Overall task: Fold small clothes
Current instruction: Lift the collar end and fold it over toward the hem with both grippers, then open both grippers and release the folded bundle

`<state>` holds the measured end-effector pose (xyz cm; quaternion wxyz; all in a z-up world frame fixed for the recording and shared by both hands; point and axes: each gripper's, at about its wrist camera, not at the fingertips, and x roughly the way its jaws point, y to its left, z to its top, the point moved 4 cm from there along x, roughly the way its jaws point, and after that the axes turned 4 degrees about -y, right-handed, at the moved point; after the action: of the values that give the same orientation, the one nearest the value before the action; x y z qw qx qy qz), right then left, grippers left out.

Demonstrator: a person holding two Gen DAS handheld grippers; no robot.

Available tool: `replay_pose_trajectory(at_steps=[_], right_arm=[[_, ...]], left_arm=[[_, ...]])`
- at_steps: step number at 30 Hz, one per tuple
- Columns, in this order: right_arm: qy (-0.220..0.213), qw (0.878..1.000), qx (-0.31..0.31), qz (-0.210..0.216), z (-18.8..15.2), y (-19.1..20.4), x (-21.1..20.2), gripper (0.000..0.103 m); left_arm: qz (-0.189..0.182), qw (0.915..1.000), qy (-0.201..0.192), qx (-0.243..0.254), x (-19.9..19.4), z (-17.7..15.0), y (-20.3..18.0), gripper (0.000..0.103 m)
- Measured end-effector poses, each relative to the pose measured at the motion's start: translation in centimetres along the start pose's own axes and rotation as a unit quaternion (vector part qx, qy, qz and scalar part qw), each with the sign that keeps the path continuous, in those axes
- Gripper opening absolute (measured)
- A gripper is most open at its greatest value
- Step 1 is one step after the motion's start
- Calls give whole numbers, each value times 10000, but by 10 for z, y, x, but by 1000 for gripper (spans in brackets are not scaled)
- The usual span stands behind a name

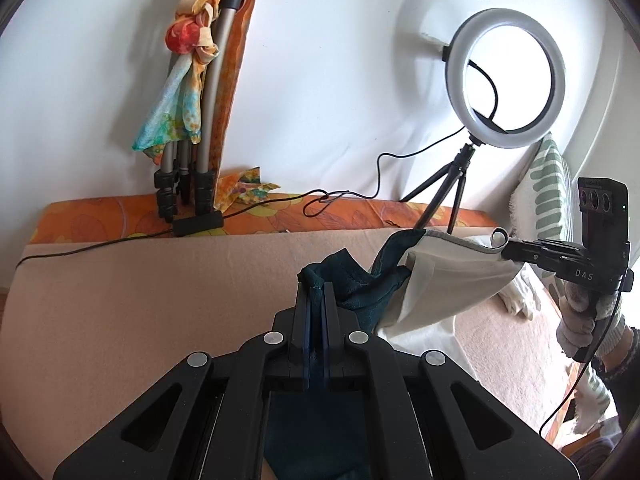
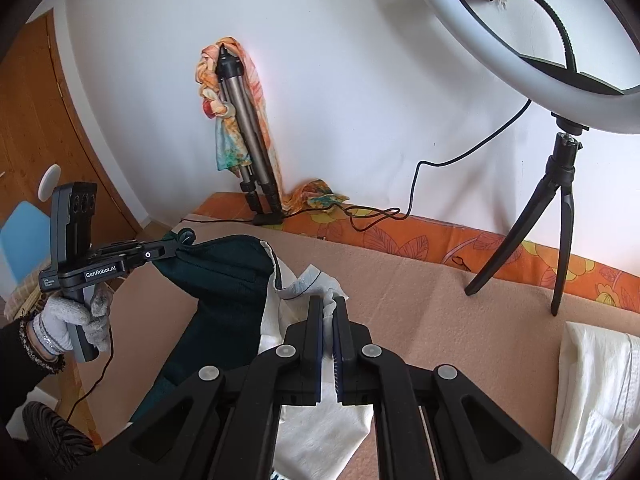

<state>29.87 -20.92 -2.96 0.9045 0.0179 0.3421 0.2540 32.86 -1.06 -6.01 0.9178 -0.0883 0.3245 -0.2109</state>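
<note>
A small garment, dark teal (image 1: 360, 292) on one side and white (image 1: 452, 280) on the other, hangs lifted between my two grippers above the beige blanket (image 1: 140, 300). My left gripper (image 1: 316, 290) is shut on its teal corner; it also shows in the right wrist view (image 2: 176, 246). My right gripper (image 2: 329, 300) is shut on the white corner (image 2: 316, 280); it also shows in the left wrist view (image 1: 506, 246). The teal part (image 2: 224, 280) sags between them.
A ring light on a small tripod (image 1: 512, 80) stands at the back right, its cable (image 1: 360, 196) trailing over the orange patterned sheet (image 1: 120, 212). A folded tripod wrapped in scarves (image 1: 200, 100) leans on the wall. White folded cloths (image 2: 596, 392) lie at the right.
</note>
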Motion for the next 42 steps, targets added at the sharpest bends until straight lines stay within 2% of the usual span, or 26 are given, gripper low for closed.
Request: replay_pose_trajectory(at_steps=[5, 11, 17, 24, 26, 27, 28, 30, 31, 34, 37, 39, 42], right_arm=[[-55, 9999, -100, 102, -44, 45, -35, 2], [94, 9997, -134, 208, -113, 81, -56, 2], [233, 9996, -137, -43, -170, 87, -63, 2], [338, 9969, -506, -500, -201, 91, -73, 3], [403, 9957, -623, -563, -208, 91, -78, 10], [462, 9950, -665, -584, -213, 92, -81, 14], [507, 9946, -703, -574, -218, 92, -85, 23], [476, 9950, -688, -546, -225, 93, -97, 25], [454, 9960, -607, -465, -227, 92, -103, 28], [327, 9991, -18, -275, -228, 82, -116, 37], [272, 9953, 928, -18, -231, 63, -115, 37], [322, 9875, 1535, 150, -238, 50, -108, 37], [472, 9748, 2148, 362, -249, 40, -96, 37]], left_arm=[[-73, 9999, 64, 107, -46, -42, -35, 2], [-23, 9990, 310, 320, -79, -102, -58, 2], [87, 9966, 638, 515, -88, -153, -61, 2], [43, 9962, 745, 454, -106, -174, -57, 2], [17, 9952, 785, 588, -115, -180, -60, 3], [8, 9943, 865, 630, -119, -184, -61, 7], [11, 9934, 940, 660, -124, -186, -61, 8], [-38, 9931, 971, 653, -136, -191, -61, 10], [-69, 9936, 953, 605, -143, -192, -60, 16], [-163, 9962, 793, 319, -160, -193, -55, 39], [-296, 9950, 828, -468, -156, -194, -39, 50], [-374, 9878, 953, -1175, -144, -198, -24, 51], [-591, 9695, 1043, -2137, -128, -209, -4, 51]])
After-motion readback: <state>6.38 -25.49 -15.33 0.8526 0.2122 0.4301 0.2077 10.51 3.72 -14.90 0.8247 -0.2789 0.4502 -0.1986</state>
